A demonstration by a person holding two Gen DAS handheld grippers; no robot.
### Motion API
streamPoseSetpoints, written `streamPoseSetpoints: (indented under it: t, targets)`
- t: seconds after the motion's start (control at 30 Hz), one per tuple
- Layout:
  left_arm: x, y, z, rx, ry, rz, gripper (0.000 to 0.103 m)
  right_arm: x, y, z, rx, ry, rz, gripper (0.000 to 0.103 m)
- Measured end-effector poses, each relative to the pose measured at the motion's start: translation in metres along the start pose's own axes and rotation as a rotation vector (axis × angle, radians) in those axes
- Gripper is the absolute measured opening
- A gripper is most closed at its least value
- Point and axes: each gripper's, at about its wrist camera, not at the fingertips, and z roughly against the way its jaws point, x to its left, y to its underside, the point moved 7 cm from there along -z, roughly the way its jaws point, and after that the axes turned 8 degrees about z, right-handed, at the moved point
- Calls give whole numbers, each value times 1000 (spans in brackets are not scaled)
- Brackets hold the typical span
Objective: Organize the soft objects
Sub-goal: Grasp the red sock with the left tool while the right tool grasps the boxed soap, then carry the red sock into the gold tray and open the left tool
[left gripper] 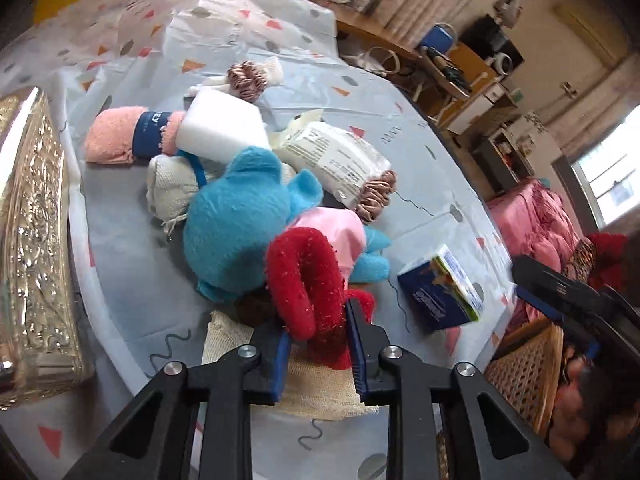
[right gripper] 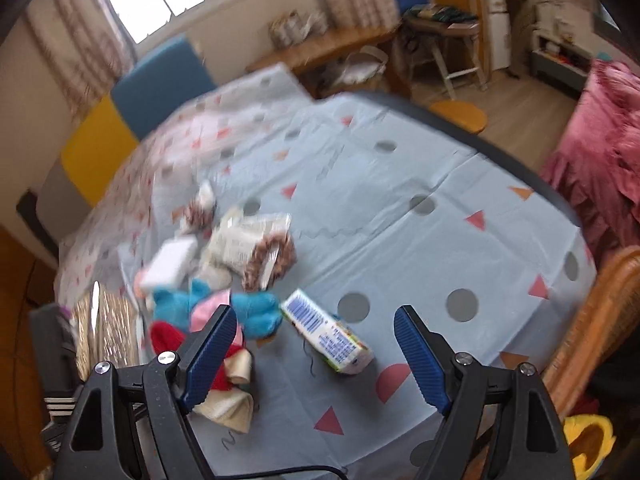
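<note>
The red fuzzy toy (left gripper: 306,280) lies at the near edge of the pile on the table (left gripper: 420,168), pinched between the blue pads of the left gripper (left gripper: 318,344), whose jaws are nearly closed on it. At its 11 o'clock sits the blue plush (left gripper: 236,220); at 3 o'clock, the tissue pack (left gripper: 444,292). The right gripper (right gripper: 316,356) hangs wide open and empty above the tablecloth.
</note>
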Motion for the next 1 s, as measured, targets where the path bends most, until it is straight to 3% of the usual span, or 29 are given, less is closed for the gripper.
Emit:
streamPoseSetpoints:
  t: [0.1, 0.33, 0.4, 0.43, 0.47, 0.53, 0.8, 1.0]
  targets:
    - [6, 1, 5, 4, 19, -14, 26, 12, 0, -21, 109, -15, 98, 83]
    - [11, -2, 23, 1, 96, -6, 26, 19, 14, -68, 312, 139, 310, 80]
    - [10, -5, 30, -11, 114, -24, 26, 19, 22, -78, 357, 170, 343, 51]
    - [11, -6, 34, -26, 99, -36, 26, 18, 24, -81, 370, 185, 345, 31]
    - [8, -8, 36, -36, 89, -50, 26, 19, 24, -79, 363, 184, 350, 28]
    - [5, -10, 43, -41, 116, -55, 24, 19, 23, -74, 339, 172, 350, 27]
    - [1, -42, 86, -168, 35, -134, 23, 3, 26, -71, 358, 137, 275, 27]
    - [32, -97, 143, -309, -49, -92, 23, 2, 23, -68, 357, 127, 258, 27]
